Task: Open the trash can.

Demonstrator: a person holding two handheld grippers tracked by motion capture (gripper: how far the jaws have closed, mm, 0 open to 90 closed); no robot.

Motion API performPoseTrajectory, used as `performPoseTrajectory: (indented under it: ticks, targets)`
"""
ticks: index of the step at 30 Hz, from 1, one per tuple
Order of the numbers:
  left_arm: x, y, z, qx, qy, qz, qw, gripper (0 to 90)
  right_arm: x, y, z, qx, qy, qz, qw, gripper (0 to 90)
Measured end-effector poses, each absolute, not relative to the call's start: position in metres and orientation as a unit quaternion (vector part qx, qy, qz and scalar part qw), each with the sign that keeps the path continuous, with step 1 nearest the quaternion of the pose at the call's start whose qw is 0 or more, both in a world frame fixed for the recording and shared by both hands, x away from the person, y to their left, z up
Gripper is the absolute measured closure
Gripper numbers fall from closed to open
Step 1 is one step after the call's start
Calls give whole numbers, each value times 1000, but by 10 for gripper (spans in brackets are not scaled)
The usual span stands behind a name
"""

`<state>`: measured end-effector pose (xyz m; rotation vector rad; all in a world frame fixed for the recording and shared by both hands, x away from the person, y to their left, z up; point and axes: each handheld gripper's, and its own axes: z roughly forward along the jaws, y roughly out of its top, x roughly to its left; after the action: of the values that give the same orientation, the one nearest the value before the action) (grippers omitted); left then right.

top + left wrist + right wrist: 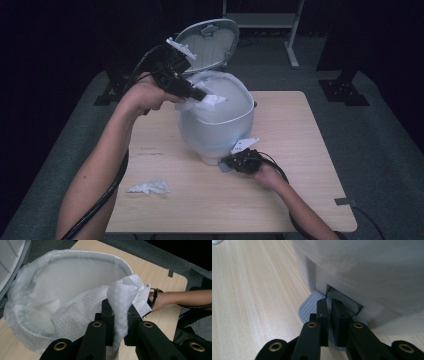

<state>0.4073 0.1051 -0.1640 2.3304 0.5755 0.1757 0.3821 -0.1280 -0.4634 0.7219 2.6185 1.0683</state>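
Bin [215, 130] lid up, left hand-held gripper [202, 95] clamping tissue [120, 302], right hand-held gripper [330, 315] pressing pedal [308, 308]

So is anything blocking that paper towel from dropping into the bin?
Nothing visible is. The left hand-held gripper holds the paper towel just above the pedal bin, whose lid is tipped back open. Below the towel is only the bin's plastic liner. The right hand-held gripper rests on the bin's pedal.

Dim, bluish overhead light; dark surroundings, soft shadows, slightly blurred close-ups.
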Motion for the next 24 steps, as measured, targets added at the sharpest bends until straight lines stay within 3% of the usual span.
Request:
performPoseTrajectory:
  ticks: [24]
  targets:
    - [427, 79, -162, 910, 215, 62, 349, 820, 383, -129, -464, 241, 891, 369, 110, 842]
